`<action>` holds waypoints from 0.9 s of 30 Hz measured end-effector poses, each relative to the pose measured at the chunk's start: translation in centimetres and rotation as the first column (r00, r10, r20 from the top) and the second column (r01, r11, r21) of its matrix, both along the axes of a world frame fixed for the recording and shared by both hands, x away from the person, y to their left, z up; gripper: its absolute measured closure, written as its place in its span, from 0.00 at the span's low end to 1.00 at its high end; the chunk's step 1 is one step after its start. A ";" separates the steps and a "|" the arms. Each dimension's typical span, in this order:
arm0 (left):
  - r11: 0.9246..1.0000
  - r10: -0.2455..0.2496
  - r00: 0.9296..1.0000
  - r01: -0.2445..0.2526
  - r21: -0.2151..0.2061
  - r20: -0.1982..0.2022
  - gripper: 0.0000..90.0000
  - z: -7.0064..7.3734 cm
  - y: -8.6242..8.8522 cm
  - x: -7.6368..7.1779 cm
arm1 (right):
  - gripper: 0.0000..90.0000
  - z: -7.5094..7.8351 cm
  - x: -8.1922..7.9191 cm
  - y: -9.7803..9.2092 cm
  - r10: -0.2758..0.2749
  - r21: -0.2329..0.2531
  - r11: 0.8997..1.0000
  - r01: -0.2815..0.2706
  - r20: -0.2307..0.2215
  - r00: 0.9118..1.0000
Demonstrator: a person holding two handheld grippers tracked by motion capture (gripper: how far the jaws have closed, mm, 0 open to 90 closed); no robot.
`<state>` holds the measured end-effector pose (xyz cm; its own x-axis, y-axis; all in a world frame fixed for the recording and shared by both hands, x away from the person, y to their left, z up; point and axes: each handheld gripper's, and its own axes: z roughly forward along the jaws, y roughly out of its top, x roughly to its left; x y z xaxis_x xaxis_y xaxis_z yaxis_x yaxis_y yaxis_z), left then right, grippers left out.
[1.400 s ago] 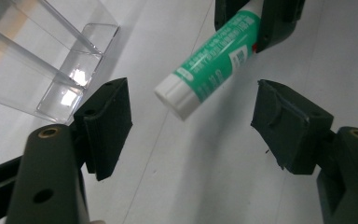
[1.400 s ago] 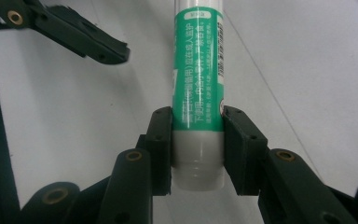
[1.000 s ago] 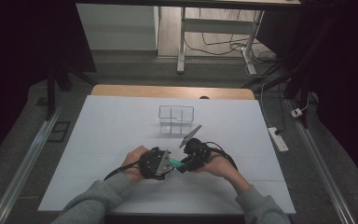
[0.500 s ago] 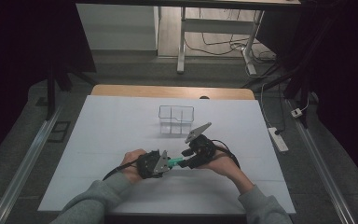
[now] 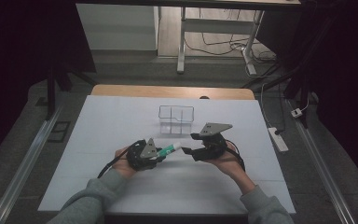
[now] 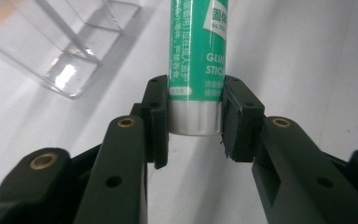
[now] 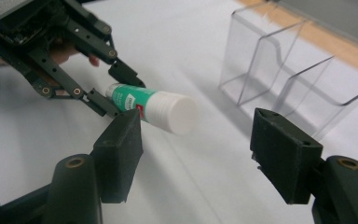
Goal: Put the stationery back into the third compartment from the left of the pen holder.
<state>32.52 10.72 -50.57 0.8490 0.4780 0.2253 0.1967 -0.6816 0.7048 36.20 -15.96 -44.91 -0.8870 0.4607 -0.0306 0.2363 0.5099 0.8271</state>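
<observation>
A green glue stick [image 5: 170, 149] with a white cap is clamped at its silver base by my left gripper [image 5: 162, 152], which is shut on it just above the white table. The left gripper view shows the stick [image 6: 196, 56] rising from between the pads of the left gripper [image 6: 196, 123]. My right gripper [image 5: 189, 150] faces the cap end and is open. In its own view the right gripper [image 7: 200, 149] has its jaws wide apart, and the capped glue stick [image 7: 158, 108] lies just beyond the left pad, untouched. A clear compartment box [image 5: 176, 119] stands behind both grippers.
The white table [image 5: 121, 121] has a wooden far edge [image 5: 172, 91]. A white power strip [image 5: 278, 139] lies on the floor off the right side. The clear box [image 7: 289, 79] is close to the right jaw, and also near the left gripper [image 6: 60, 42].
The two hands have drawn slightly apart. The right gripper shifted right and a little farther up the table. The left gripper kept its hold on the glue stick.
</observation>
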 end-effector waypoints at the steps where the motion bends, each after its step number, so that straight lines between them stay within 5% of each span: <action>1: 1.000 0.004 1.000 -0.004 -0.008 0.004 0.72 0.1 0.1 0.0 | 0.37 0.1 -0.1 -0.1 -0.011 0.010 1.000 0.011 0.012 1.000; 9: 0.995 0.050 0.999 -0.049 -0.086 0.011 0.72 0.6 0.9 0.2 | 0.37 0.1 0.0 -0.6 -0.042 0.056 0.998 0.041 0.014 0.999; 18: 0.981 0.083 0.997 -0.082 -0.173 0.002 0.72 0.8 1.4 0.3 | 0.36 -0.2 -0.1 -0.5 -0.051 0.092 0.994 0.051 0.002 0.999; 27: 0.982 0.065 0.998 -0.061 -0.180 0.015 0.72 0.7 0.3 0.0 | 0.36 -0.9 -0.5 0.7 -0.027 0.102 0.994 0.027 -0.002 1.000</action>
<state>32.50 10.99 -49.88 0.8120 0.5644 0.1482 0.2195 -0.5308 0.8186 35.71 -15.24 -45.86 -0.8744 0.4848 0.0179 0.2490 0.4167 0.8743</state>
